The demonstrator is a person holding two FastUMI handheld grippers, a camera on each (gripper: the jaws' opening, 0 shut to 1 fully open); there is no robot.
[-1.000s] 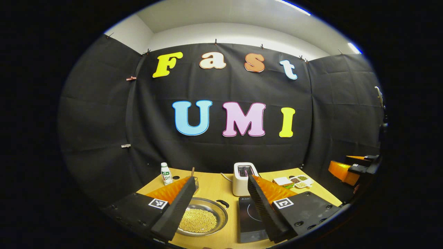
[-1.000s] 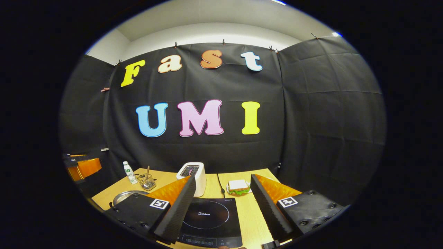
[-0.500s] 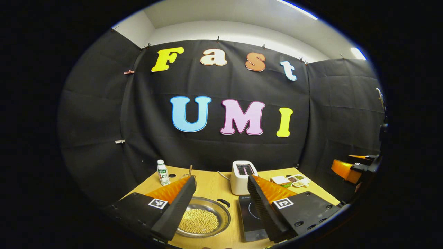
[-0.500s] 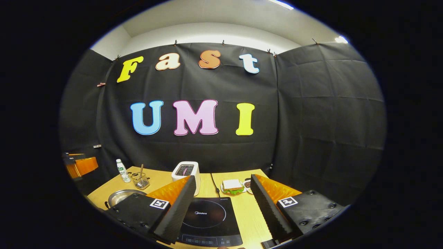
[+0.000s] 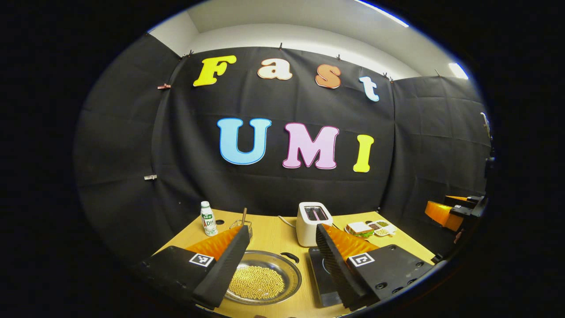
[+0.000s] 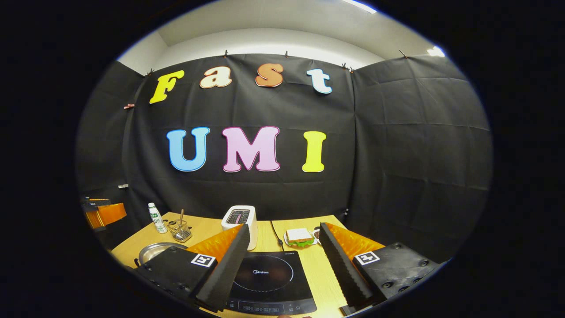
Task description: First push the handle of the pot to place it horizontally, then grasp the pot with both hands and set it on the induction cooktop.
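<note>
The pale wooden table (image 5: 273, 236) ran across the bottom of both views. On it lay the flat black glass induction cooktop (image 6: 269, 282), low and centre in the right gripper view, between that gripper's spread fingers. Next in size was the shallow round steel pot (image 5: 265, 282), heaped with small yellow beans, at the bottom centre of the left gripper view. It sat just left of the cooktop's edge (image 5: 322, 282) there, and its rim peeped out at the lower left of the right gripper view (image 6: 154, 252). One small black loop handle (image 5: 289, 257) showed on the pot's far right rim, toward the cooktop; the opposite handle was hidden behind the fingers. I judged the line through the handles ran slantwise, not yet level across the frame. The left gripper (image 5: 280, 274) hovered directly over the pot, fingers wide apart and holding nothing, so it was plainly the nearer one for the push. The right gripper (image 6: 282, 276) hung over the cooktop, equally wide and empty, with the pot off to its left. Behind stood a white boxy toaster (image 5: 309, 223), a sandwich on a small plate (image 6: 300, 237), a small wire basket (image 6: 180, 232) and a little white plastic bottle (image 5: 206, 218).
</note>
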